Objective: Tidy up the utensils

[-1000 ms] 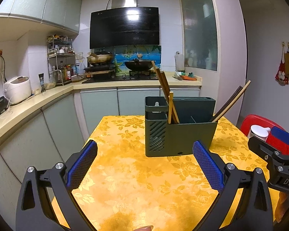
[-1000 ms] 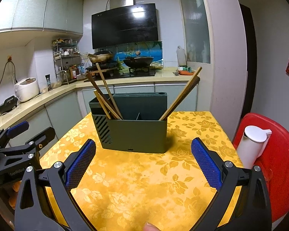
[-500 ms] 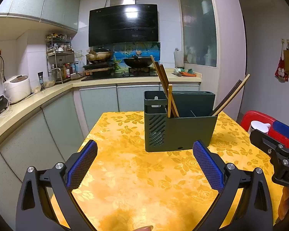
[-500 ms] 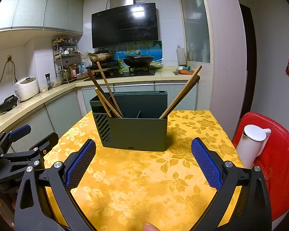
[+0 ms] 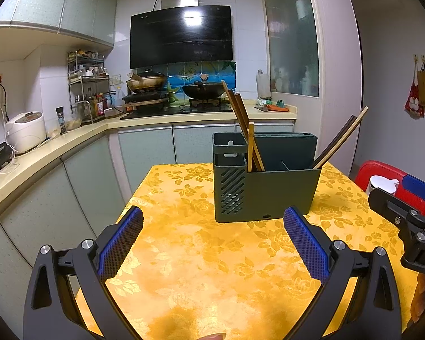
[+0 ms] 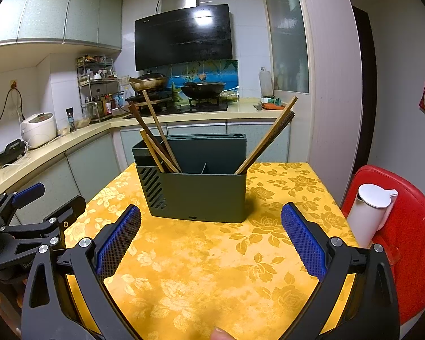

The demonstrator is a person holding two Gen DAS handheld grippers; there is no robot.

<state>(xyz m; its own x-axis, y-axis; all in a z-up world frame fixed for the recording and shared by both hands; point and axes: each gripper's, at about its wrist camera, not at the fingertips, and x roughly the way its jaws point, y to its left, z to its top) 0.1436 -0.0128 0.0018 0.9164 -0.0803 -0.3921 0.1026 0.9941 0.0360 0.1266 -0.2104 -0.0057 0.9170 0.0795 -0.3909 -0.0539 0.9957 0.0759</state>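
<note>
We held the left gripper [image 5: 212,235] above the yellow flowered tablecloth [image 5: 201,269], and its jaws were wide apart with nothing between the blue pads [image 5: 119,245]. The right gripper [image 6: 211,233] was in the same condition: jaws spread, nothing held between them. Both grippers stayed apart from the dark green utensil holder [image 5: 265,181], which stood upright on the table further ahead of us, near the far end.

In the holder, three chopsticks [image 5: 242,130] leaned in the left compartment, one dark and two of light wood. Another pair of chopsticks [image 5: 341,138] leaned out to the right from the right corner. The middle compartment seemed empty from the right wrist view, but we could not see the bottom.

On our right, a white pump bottle [image 6: 368,212] stood on a red stool [image 6: 410,240] beside the table. In the left wrist view the right gripper appeared at the right edge, near the table border.
</note>
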